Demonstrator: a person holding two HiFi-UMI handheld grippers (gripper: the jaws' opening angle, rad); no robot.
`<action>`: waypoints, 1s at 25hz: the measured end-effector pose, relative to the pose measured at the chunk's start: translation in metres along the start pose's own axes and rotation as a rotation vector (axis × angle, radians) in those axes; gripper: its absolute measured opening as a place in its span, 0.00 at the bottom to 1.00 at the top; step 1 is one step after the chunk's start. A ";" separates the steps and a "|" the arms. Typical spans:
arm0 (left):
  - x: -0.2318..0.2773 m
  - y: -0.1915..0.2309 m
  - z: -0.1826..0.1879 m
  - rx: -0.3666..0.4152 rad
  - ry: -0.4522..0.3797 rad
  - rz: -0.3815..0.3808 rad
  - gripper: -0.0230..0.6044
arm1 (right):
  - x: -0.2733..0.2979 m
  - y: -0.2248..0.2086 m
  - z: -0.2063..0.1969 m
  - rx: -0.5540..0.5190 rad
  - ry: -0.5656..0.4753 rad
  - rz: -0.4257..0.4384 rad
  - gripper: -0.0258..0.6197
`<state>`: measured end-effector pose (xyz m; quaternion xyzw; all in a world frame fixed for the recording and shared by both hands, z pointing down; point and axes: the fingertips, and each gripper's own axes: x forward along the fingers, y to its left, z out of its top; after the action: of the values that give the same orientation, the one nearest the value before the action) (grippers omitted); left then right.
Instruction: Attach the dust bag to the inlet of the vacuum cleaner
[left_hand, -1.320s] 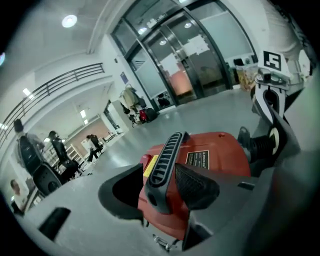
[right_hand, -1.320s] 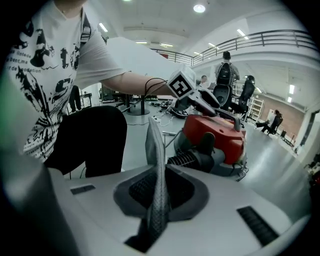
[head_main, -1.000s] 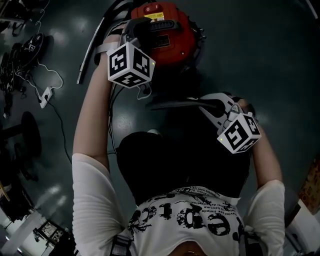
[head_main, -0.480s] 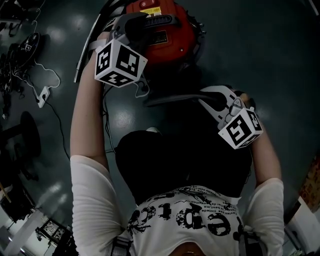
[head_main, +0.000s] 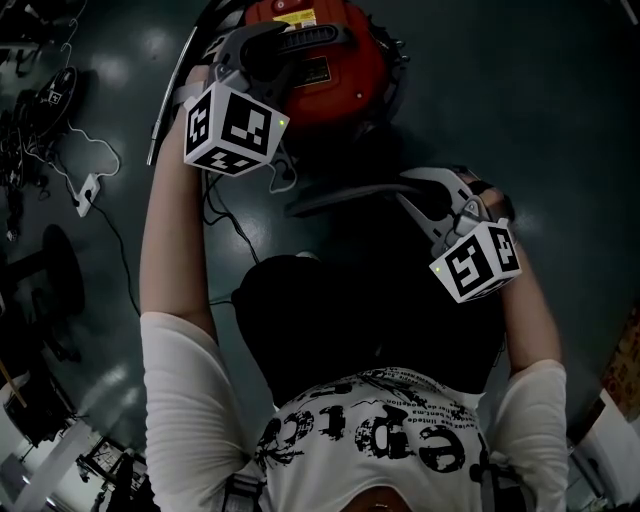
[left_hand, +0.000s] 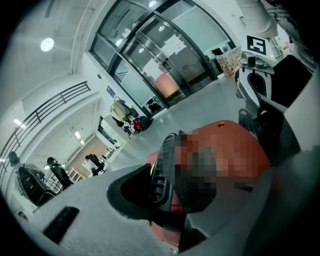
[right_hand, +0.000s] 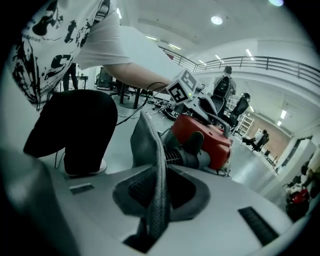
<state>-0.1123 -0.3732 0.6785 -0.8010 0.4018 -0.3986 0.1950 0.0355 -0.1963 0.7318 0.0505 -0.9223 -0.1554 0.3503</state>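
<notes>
L gripper (left_hand: 165, 182) is clamped on the handle (left_hand: 161, 167) of the vac (head_main: 340, 75), which has shifted slightly up-frame w/ it vs a sec ago. R gripper (right_hand: 157, 200) pinches the dust bag (right_hand: 149, 150) edge near the vac, jaws opening. Bag prob. not on inlet yet.

We see a white power strip (head_main: 92, 190) lying on the dark floor (head_main: 520, 120), and glass doors (left_hand: 165, 65) beyond.

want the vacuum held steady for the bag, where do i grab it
Take the black ribbed handle on top of the red vacuum, coming down from above. It is a narrow raised bar that jaws can span; the rest looks too wide and rounded.
</notes>
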 end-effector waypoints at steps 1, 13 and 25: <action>0.000 0.000 0.000 -0.001 -0.001 -0.001 0.22 | 0.000 -0.001 0.000 0.011 0.002 -0.008 0.09; 0.000 0.001 0.001 -0.025 0.023 0.015 0.22 | 0.005 -0.016 0.000 0.087 0.007 -0.048 0.12; 0.001 0.001 0.000 -0.063 0.028 0.029 0.22 | 0.011 -0.024 0.000 0.215 0.010 -0.099 0.13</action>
<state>-0.1124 -0.3752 0.6782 -0.7951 0.4286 -0.3942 0.1698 0.0274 -0.2218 0.7310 0.1341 -0.9283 -0.0723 0.3392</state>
